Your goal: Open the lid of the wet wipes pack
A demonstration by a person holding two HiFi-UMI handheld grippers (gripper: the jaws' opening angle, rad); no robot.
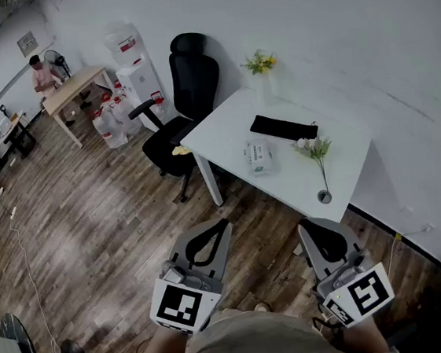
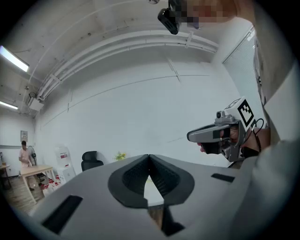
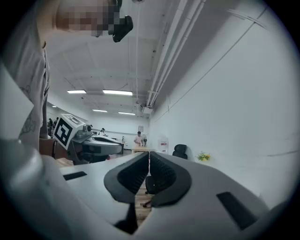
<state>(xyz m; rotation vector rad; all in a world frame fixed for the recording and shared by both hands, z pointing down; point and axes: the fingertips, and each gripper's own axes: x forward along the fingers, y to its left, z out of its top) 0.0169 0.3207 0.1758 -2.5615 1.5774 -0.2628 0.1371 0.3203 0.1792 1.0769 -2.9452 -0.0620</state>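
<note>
Head view: wipes pack [image 1: 259, 158] on table [image 1: 224, 136]

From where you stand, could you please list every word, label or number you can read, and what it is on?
Nothing reads clearly.
Wet wipes pack: print on top, too small to read.
Water bottle: red label, blurred.
Wall frame: too small.
Left tool and right tool: square marker patterns, no words.
</note>
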